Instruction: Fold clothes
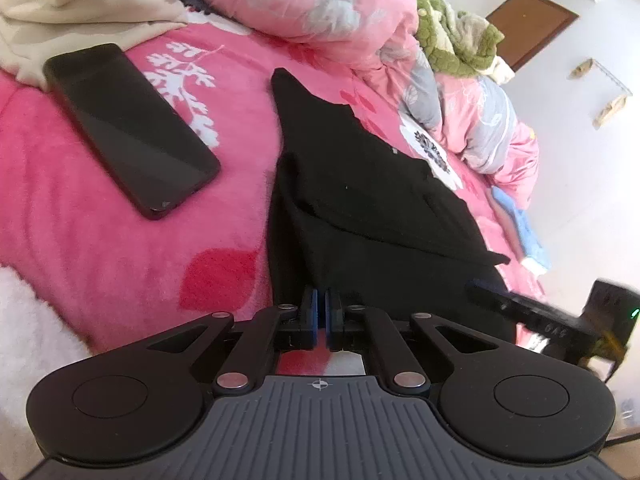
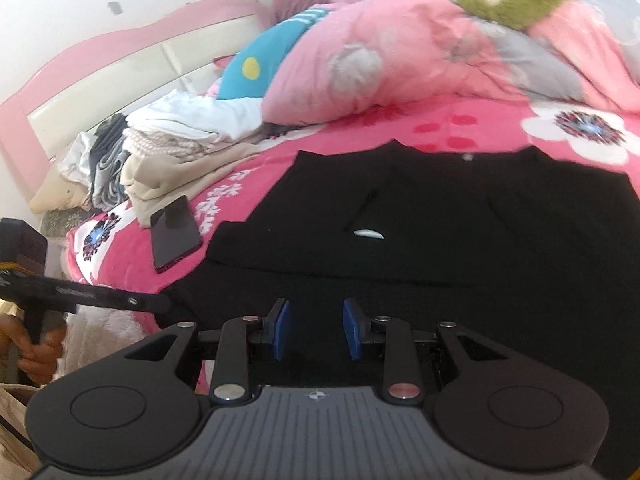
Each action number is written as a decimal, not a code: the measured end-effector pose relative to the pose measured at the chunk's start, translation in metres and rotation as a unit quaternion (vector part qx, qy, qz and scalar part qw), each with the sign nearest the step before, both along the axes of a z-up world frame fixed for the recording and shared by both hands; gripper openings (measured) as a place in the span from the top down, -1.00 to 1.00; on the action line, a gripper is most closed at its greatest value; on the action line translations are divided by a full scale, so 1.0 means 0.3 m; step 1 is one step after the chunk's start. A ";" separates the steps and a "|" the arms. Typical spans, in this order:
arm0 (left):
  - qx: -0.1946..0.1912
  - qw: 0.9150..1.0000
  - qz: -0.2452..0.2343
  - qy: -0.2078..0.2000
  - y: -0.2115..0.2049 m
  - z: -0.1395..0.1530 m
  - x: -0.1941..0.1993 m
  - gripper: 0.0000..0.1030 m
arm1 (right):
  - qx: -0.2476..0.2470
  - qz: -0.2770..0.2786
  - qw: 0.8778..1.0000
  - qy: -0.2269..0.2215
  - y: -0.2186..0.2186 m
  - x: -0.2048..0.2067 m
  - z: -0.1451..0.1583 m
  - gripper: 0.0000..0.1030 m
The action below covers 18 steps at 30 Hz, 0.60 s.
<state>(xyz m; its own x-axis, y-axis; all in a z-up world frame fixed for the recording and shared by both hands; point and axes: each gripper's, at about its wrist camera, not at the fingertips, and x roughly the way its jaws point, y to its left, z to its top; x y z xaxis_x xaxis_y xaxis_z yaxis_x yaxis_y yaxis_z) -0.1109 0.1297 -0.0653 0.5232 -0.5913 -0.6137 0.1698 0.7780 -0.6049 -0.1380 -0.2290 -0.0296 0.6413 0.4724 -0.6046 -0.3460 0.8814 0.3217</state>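
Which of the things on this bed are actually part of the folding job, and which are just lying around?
Part of the job:
black garment
left hand-held gripper
right hand-held gripper

Just lying about:
phone
pink quilt
beige clothes pile
green plush fabric

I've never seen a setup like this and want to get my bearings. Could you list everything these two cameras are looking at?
black garment: one, black, spread on the bed's near side
phone: one, black, screen dark, left of the garment
bed blanket: one, hot pink with white flowers, under everything
quilt: one, pale pink and grey floral, bunched behind the garment
clothes pile: several, beige and white, by the headboard
headboard: one, pink and cream, at the wall
green fleece: one, on the quilt
left gripper: black, blue pads shut on the garment's edge
right gripper: black, blue pads apart over the garment
hand: one, holding the left gripper's handle
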 end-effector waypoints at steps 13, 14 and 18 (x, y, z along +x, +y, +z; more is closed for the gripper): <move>0.056 0.998 0.023 0.012 0.013 -0.018 0.002 0.14 | -0.028 0.032 0.999 -0.016 0.035 -0.071 -0.020 0.39; 0.072 0.997 0.028 0.005 0.006 -0.012 0.000 0.15 | -0.029 0.033 0.999 -0.016 0.040 -0.071 -0.020 0.39; 0.086 0.993 0.052 -0.058 0.014 0.059 -0.022 0.15 | -0.034 0.027 0.999 -0.030 0.050 -0.057 -0.007 0.39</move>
